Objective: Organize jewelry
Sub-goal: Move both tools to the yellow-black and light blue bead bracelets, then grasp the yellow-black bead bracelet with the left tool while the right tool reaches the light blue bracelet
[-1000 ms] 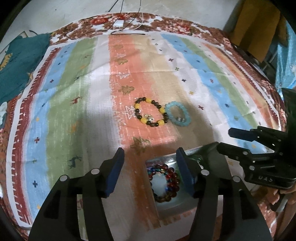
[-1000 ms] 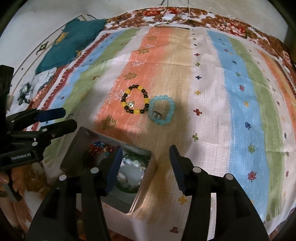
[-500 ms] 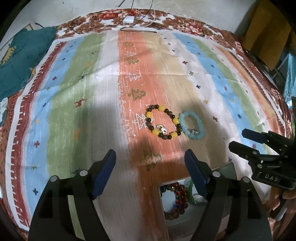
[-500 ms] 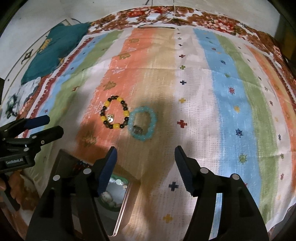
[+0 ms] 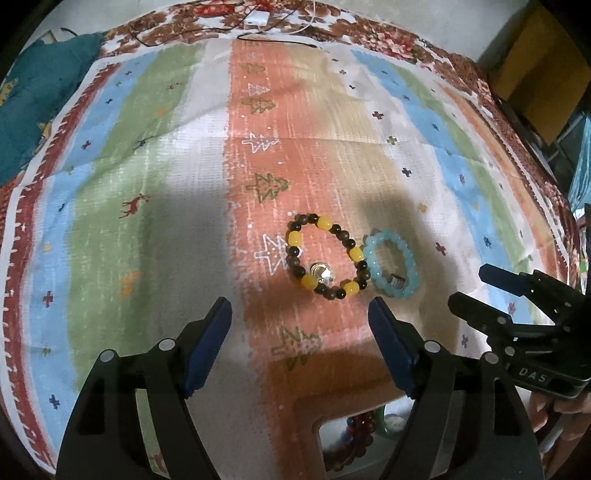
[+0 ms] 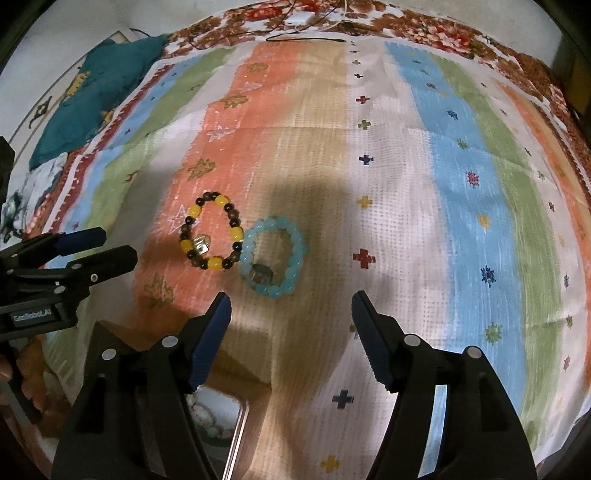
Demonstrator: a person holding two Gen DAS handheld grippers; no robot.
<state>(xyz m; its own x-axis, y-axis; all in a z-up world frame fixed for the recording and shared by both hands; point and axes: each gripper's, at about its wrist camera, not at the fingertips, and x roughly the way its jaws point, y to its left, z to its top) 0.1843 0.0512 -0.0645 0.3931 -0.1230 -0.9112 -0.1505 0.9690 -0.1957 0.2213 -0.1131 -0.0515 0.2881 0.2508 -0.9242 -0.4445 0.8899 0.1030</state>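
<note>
A yellow-and-brown bead bracelet [image 5: 325, 256] with a silver charm lies on the striped cloth, touching a light blue bead bracelet [image 5: 391, 263] on its right. Both also show in the right wrist view, the yellow one [image 6: 210, 235] and the blue one [image 6: 272, 255]. My left gripper [image 5: 299, 347] is open and empty, just short of the yellow bracelet. My right gripper [image 6: 290, 336] is open and empty, just short of the blue bracelet. A metal tin [image 5: 317, 428] holding bead bracelets sits below both grippers, mostly hidden; its rim [image 6: 238, 432] shows in the right wrist view.
The striped cloth [image 5: 147, 221] covers the table. A teal cloth [image 6: 92, 96] lies at the far left. A white plug and cables [image 5: 258, 18] lie at the far edge. The right gripper appears at the right of the left wrist view [image 5: 476, 291].
Both grippers have moved forward from over the tin toward the two bracelets. The tin has slid down to the bottom edge of both views. The bracelets have not moved.
</note>
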